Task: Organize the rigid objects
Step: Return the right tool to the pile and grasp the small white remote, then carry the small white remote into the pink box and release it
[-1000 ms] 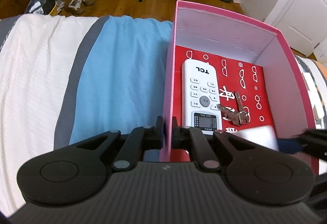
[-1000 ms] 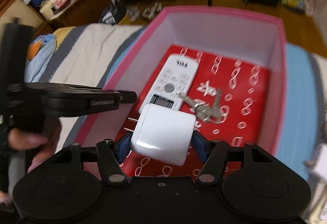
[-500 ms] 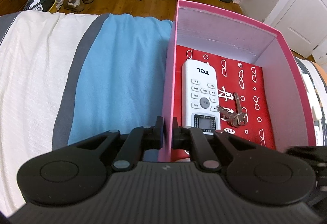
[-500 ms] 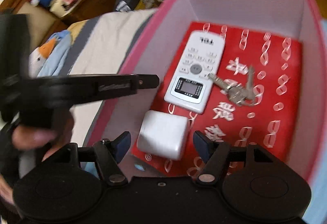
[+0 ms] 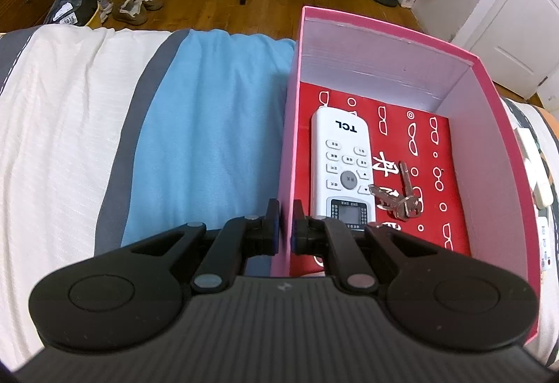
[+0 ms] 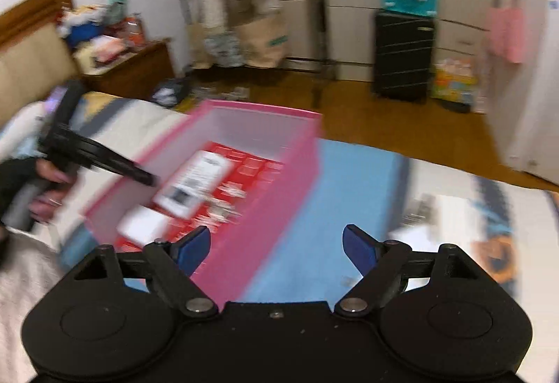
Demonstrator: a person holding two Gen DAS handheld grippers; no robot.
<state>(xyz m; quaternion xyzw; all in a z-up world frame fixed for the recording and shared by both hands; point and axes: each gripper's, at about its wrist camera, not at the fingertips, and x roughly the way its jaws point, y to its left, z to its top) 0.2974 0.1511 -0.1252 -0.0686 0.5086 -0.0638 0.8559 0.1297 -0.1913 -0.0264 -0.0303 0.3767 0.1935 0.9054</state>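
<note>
Pink box (image 5: pixel 496 124) sits on the striped bedspread (image 5: pixel 209 138) with a white TCL remote (image 5: pixel 344 166), keys (image 5: pixel 398 199) and a white charger (image 6: pixel 143 226) inside. Left gripper (image 5: pixel 283 229) pinches the box's near left wall, jaws clamped on it. Right gripper (image 6: pixel 276 247) hangs outside the box over blue fabric — jaws just spreading wide, nothing between them.

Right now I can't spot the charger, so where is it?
In the right wrist view the white charger lies in the pink box, at its near left corner, just below the remote.
</note>
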